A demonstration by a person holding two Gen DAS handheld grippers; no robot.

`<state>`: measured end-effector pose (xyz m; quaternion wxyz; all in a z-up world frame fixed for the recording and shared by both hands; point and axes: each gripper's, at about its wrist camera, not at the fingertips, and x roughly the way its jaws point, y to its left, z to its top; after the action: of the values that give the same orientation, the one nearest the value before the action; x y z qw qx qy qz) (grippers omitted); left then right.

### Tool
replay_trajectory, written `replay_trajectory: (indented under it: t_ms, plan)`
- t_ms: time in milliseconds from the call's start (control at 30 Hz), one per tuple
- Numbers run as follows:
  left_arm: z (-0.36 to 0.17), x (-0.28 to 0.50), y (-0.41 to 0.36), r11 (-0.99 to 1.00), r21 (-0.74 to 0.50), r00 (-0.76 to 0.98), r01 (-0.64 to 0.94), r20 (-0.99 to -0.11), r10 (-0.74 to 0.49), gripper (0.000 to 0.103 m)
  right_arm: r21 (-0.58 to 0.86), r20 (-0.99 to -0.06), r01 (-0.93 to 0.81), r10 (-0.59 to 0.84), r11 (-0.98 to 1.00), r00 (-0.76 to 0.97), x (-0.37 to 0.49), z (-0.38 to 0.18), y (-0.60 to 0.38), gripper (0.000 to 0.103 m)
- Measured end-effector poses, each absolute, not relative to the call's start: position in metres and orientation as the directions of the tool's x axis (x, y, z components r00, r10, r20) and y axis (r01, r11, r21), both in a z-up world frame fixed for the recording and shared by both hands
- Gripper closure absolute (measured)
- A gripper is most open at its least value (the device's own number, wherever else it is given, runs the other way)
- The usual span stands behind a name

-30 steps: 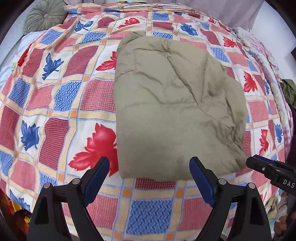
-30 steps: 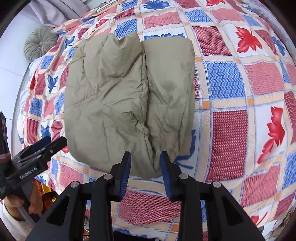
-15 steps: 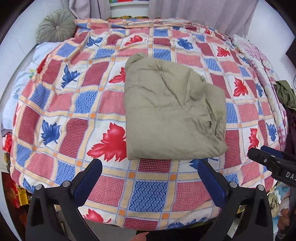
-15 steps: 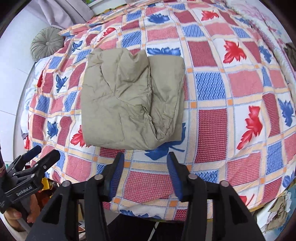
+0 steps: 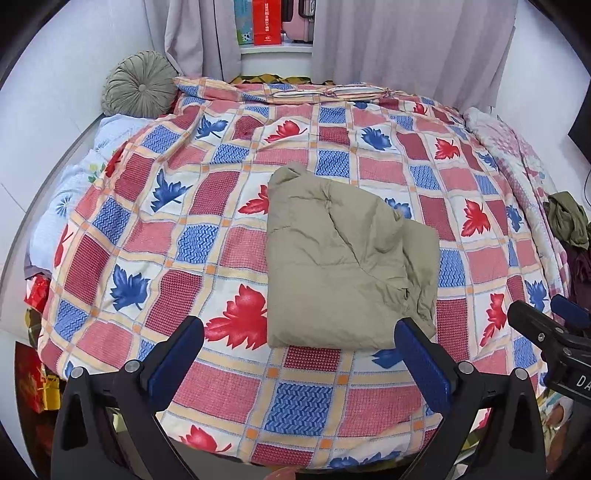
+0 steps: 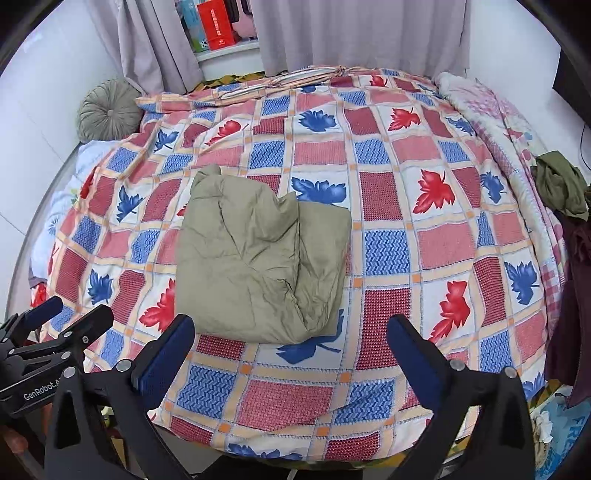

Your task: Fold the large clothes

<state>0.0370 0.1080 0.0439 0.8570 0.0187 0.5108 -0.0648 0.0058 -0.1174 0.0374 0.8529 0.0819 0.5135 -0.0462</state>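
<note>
A folded khaki padded garment (image 5: 343, 258) lies on the leaf-patterned bed cover (image 5: 184, 236); it also shows in the right wrist view (image 6: 258, 254). My left gripper (image 5: 301, 354) is open and empty, held back from the garment's near edge above the foot of the bed. My right gripper (image 6: 291, 350) is open and empty, also back from the garment. The right gripper shows at the right edge of the left wrist view (image 5: 554, 332), and the left gripper shows at the left edge of the right wrist view (image 6: 55, 332).
A round green cushion (image 5: 138, 83) sits at the bed's far left corner. A pink floral blanket (image 5: 517, 155) and dark green clothes (image 5: 567, 221) lie along the right side. Grey curtains (image 5: 406, 44) and a shelf with a red box (image 5: 266, 22) stand behind the bed.
Both grippers have pulled back and up from the garment. The right gripper, nearly shut at the garment's edge a second ago, has opened wide. The garment stays folded on the bed.
</note>
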Motion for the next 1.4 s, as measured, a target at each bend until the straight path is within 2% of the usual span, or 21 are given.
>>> replay_trajectory:
  t_ms: [300, 1400]
  plan:
    - [0.061, 0.029, 0.115, 0.994, -0.032, 0.500, 0.104, -0.862, -0.080, 0.000, 0.052, -0.875, 0.170, -0.037, 0.984, 0.483, 0.003, 0.051, -0.114, 0.000]
    - [0.074, 0.016, 0.115, 0.995, -0.017, 0.511, 0.099, -0.857, -0.065, 0.000, 0.046, -0.872, 0.167, -0.042, 0.985, 0.487, 0.004, 0.057, -0.117, 0.000]
